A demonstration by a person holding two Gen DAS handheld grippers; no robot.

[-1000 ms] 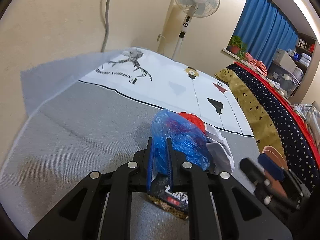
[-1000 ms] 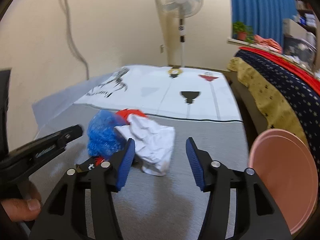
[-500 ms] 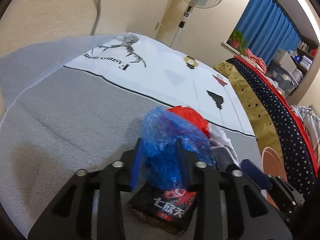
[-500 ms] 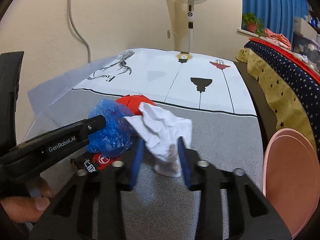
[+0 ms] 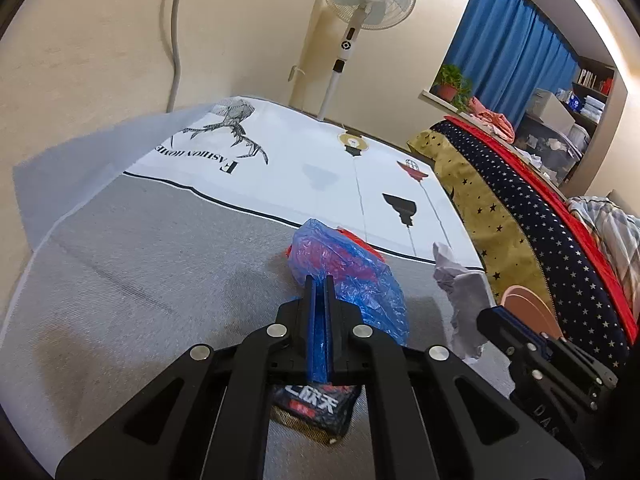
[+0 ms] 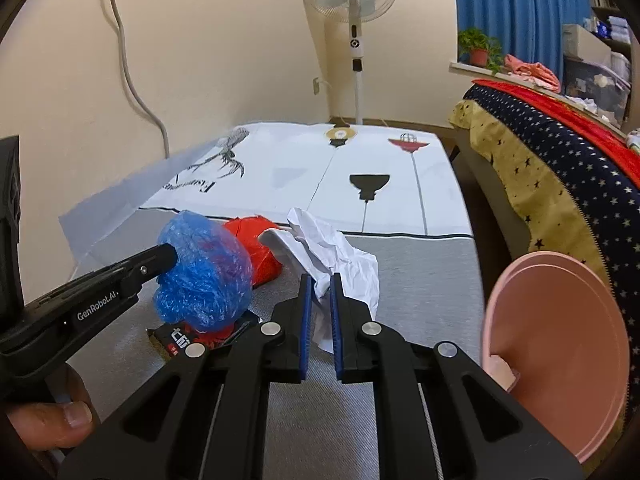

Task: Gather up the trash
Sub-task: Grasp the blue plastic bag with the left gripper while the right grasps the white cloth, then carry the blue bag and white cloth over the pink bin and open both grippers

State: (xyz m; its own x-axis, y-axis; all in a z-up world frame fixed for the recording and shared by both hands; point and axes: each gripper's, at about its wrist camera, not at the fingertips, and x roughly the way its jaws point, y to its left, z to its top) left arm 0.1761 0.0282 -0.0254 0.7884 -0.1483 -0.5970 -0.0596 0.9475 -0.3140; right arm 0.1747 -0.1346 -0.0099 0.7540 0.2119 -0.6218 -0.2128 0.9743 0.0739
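Two hand-held claws work over a small heap of trash on a grey and white printed mat [image 5: 168, 264] spread on the floor.

The left claw [image 5: 319, 280] has its blue-padded fingers pressed together on a fold of a crumpled blue plastic bag [image 5: 352, 276]. From the right wrist view, the same claw [image 6: 170, 256] reaches in from the left and meets the bag [image 6: 204, 276] at its side. The bag bulges above a black snack wrapper [image 5: 316, 404] with white and red lettering, which lies flat on the mat beneath it. A red crumpled piece [image 6: 256, 252] sits just behind the bag, touching it.

The right claw [image 6: 320, 284] is clamped on a crumpled white paper [image 6: 344, 264], its fingers nearly together with the paper pinched between them. The paper stands beside the red piece and the blue bag; whether it is lifted clear of the mat is hard to tell from these angles. In the left wrist view the right claw [image 5: 494, 322] shows at the lower right, with the white paper [image 5: 460, 292] rising from it.

A pink round bin [image 6: 560, 344] stands at the right edge, close to the right claw. Beyond it runs a bed with a star-patterned cover [image 6: 560, 184]. A standing fan [image 6: 354, 8] is against the far wall, near blue curtains [image 5: 508, 52].
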